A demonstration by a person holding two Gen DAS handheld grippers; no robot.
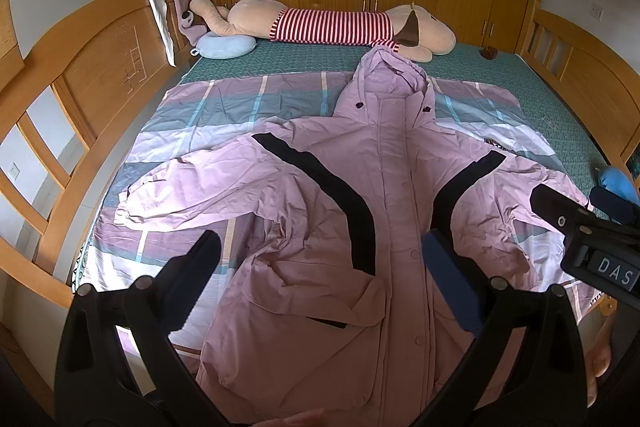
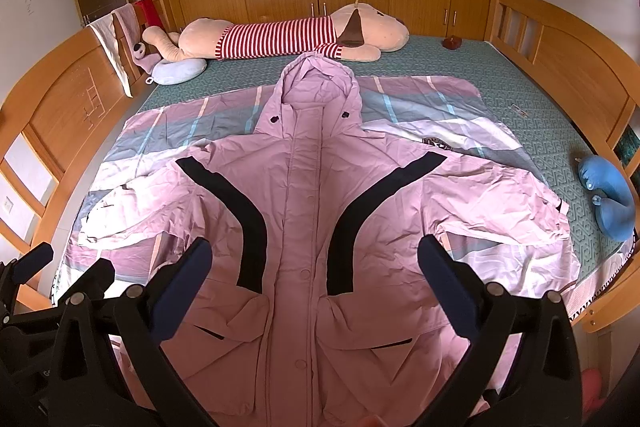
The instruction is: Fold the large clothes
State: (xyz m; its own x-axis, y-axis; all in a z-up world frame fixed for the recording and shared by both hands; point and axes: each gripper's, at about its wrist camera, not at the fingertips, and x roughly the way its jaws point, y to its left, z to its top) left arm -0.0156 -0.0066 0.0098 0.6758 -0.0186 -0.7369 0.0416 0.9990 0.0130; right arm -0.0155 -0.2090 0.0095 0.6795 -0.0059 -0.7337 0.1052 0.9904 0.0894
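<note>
Evidently I have the pink hooded jacket (image 2: 304,227) spread face-up on the striped sheet (image 2: 420,107) so its sleeves fan out left and right, ready for folding. My right claw (image 2: 314,277) hangs wide open and empty above the button placket. My left claw (image 1: 320,275) hovers likewise, spread and holding nothing, over the jacket's near left chest.

One pink coat (image 2: 304,227) lies on one bed (image 2: 500,83), over one plaid sheet (image 2: 420,99). One striped plush dog (image 2: 280,35) lies along the far side. There are two neck pillows: a pale one (image 2: 176,71) and a darker blue one (image 2: 608,195). Two grippers, left (image 1: 320,275) and right (image 2: 316,275), each show two fingers.
</note>
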